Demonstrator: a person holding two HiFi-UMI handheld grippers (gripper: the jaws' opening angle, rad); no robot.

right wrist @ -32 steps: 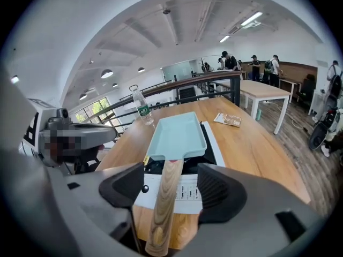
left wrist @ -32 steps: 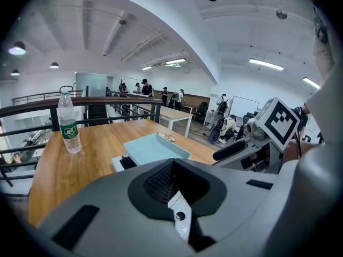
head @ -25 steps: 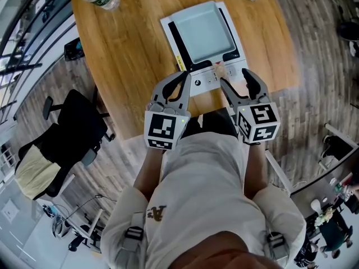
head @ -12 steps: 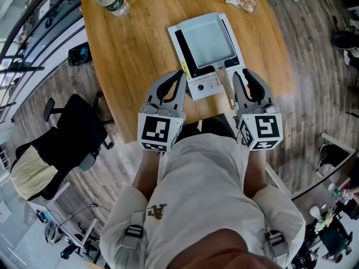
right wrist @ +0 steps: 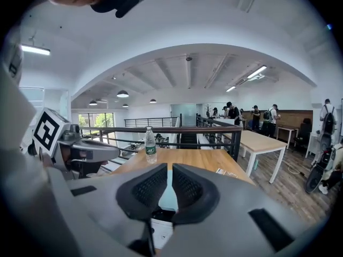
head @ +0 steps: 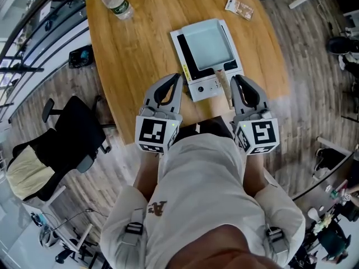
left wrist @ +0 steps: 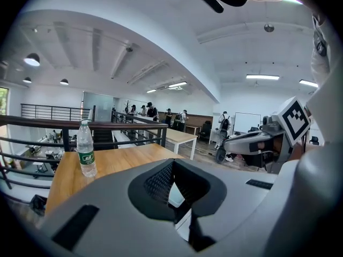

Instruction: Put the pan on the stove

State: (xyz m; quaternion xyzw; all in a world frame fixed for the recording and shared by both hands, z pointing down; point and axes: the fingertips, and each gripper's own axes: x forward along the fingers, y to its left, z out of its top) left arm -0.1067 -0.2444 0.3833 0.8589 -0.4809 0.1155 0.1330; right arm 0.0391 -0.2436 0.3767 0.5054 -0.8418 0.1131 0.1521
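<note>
Left gripper: jaws are seen pressed together, nothing held | right gripper: jaws have just been closed to a narrow slit, nothing between (judged: the pan is no longer needed in hand) | stove: found just ahead of both tips | pan: set on the stove, beyond and apart from both grippers.

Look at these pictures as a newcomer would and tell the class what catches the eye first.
First, the pale square pan sitting on the white stove on the wooden table. Next, the left gripper and right gripper at the table's near edge, each claw empty; the right one has just been closing. A water bottle stands near the far left edge.
</note>
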